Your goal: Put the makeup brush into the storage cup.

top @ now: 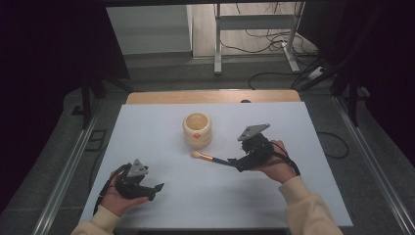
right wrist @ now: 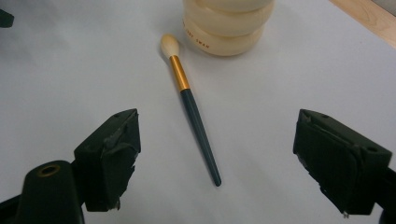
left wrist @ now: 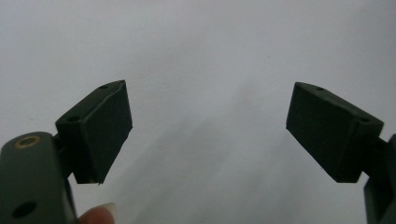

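While the left gripper (top: 155, 188) rests spread and empty, the right gripper (right wrist: 215, 158) hovers spread over the brush (right wrist: 191, 109) beside the pot (right wrist: 229, 28); next, probably descend and pinch its handle.

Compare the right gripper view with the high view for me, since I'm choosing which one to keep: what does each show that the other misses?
The right gripper view alone shows the small lettering on the cream pot and the brush lying free between open jaws. The high view alone shows the left gripper, both hands, the table's wooden far edge and the floor cables. Both show the brush, its tip near the pot, and the right gripper.
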`<state>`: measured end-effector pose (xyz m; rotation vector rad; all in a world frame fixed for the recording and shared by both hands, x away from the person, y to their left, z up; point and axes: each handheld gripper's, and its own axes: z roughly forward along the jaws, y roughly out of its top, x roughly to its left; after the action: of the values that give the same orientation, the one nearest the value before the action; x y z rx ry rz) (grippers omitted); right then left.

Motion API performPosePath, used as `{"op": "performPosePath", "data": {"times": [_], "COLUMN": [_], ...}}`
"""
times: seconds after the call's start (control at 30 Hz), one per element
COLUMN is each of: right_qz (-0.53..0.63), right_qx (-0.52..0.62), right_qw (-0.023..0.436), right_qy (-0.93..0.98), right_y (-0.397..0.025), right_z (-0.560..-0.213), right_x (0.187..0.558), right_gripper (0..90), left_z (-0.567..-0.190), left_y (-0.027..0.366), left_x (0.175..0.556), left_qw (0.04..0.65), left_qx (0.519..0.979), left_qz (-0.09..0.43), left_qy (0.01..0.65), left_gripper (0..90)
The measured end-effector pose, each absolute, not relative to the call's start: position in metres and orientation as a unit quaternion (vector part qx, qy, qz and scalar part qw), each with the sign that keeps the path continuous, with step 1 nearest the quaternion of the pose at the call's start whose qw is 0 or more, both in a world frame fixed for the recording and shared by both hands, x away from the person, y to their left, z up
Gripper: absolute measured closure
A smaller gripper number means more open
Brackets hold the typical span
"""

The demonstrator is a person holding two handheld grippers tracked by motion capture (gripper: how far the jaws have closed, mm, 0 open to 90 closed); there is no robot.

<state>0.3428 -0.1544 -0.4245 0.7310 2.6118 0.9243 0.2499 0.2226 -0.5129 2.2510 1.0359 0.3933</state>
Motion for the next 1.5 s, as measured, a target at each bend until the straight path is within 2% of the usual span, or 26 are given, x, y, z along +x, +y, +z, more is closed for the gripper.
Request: {"op": "performPosePath", "data": {"times": [0.57, 1.1, 1.5], "right_qz": [0.281, 0.243, 0.223], "right_qx": [0.219, 0.204, 0.200], "right_qw": [0.118, 0.081, 0.067], "right_qy": [0.927, 0.945, 0.952], "right_y": [-0.125, -0.098, -0.084], "right_z": [-0.427, -0.455, -0.463], "right_x": [0.360, 0.380, 0.390], "right_gripper": [20.9, 26.7, 30.3], "left_z": [-0.513, -0.512, -0.512], "left_y": [0.222, 0.222, 0.223], "left_x": [0.251, 0.251, 0.252], "left_qw": [0.315, 0.316, 0.316], "left_qx": [0.854, 0.854, 0.855], "left_qz": [0.149, 0.148, 0.147], "left_qy": [0.387, 0.386, 0.385], "left_gripper": [15.2, 15.3, 15.3]}}
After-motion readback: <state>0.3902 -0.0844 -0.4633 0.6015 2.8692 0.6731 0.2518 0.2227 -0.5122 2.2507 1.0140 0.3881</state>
